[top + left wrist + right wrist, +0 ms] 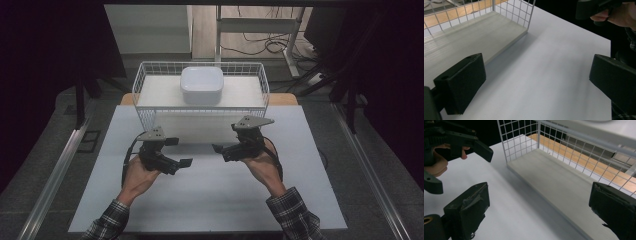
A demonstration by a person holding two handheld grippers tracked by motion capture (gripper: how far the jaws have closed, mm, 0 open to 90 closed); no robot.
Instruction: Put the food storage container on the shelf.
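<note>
White wire makes up the basket [142, 80], a rectangular open-topped grid cage with a pale grey board as its floor, standing at the far edge of the counter [210, 200] and centred across it. Its mesh is fine and square, its top rim a thicker rod, and wood shows through the back wall in the two gripper views. On the board, toward the back and middle, sits a white container [202, 85], squarish with rounded corners and a smooth lid-like top. Just in front of the basket the left gripper [179, 151] hovers over the counter's white surface, its black jaws released and spread wide with nothing between them. The right gripper [226, 140] hangs level with it, near the basket's front wall, its jaws likewise parted and bare. Both grippers point inward toward each other, a gap of bare counter between them, each held by a hand in a plaid sleeve [292, 212].
</note>
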